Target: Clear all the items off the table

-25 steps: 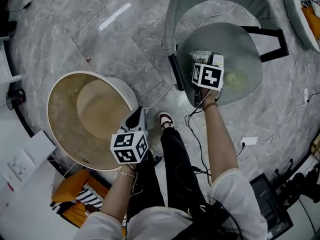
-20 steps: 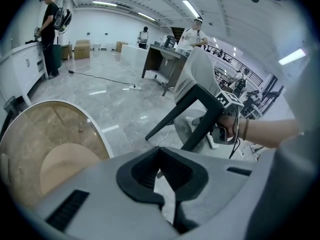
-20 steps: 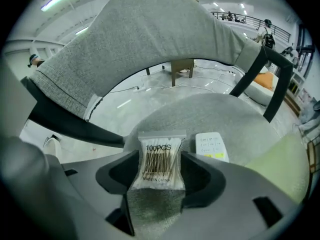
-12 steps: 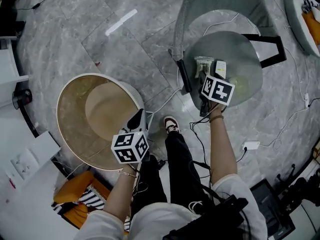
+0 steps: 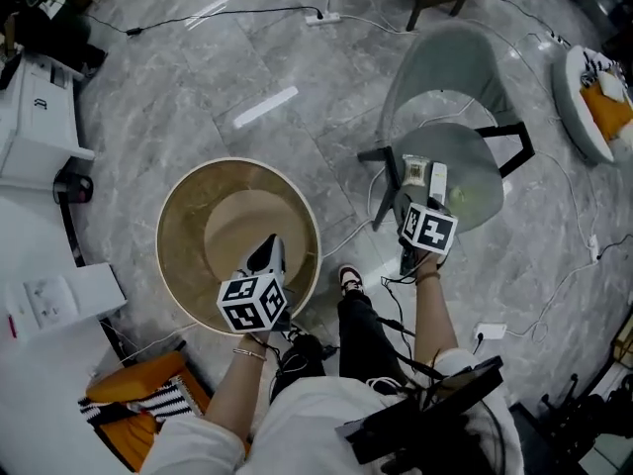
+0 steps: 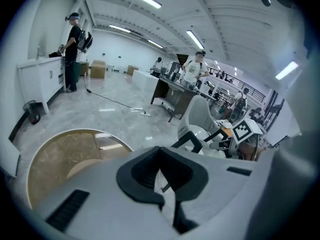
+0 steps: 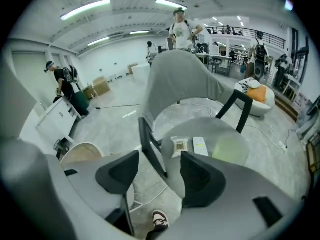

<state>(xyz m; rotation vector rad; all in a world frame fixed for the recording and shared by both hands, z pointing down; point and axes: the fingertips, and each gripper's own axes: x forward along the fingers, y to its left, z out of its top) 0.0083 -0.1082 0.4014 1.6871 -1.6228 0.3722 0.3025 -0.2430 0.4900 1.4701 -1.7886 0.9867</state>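
My right tongs are now back at the near edge of the bench, not over it. They have just been opening and are spread wide, with nothing between them. The packet and remote lie on the bench just ahead, long sides pointing away from me. My left tongs, pressed together, hang over the basket, farther off.

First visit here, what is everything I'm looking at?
bin: one, tan, floor left
table: one, grey, round, right
packet: one, clear, on table
remote: one, white, beside packet
pale item: one, yellow-green, on table, unidentifiable
chair: one, grey, behind table
power strips: two, white, on floor
left gripper: one, white, above bin rim, jaws shut, empty
right gripper: one, white, near table, jaws have just been opening, nothing between them
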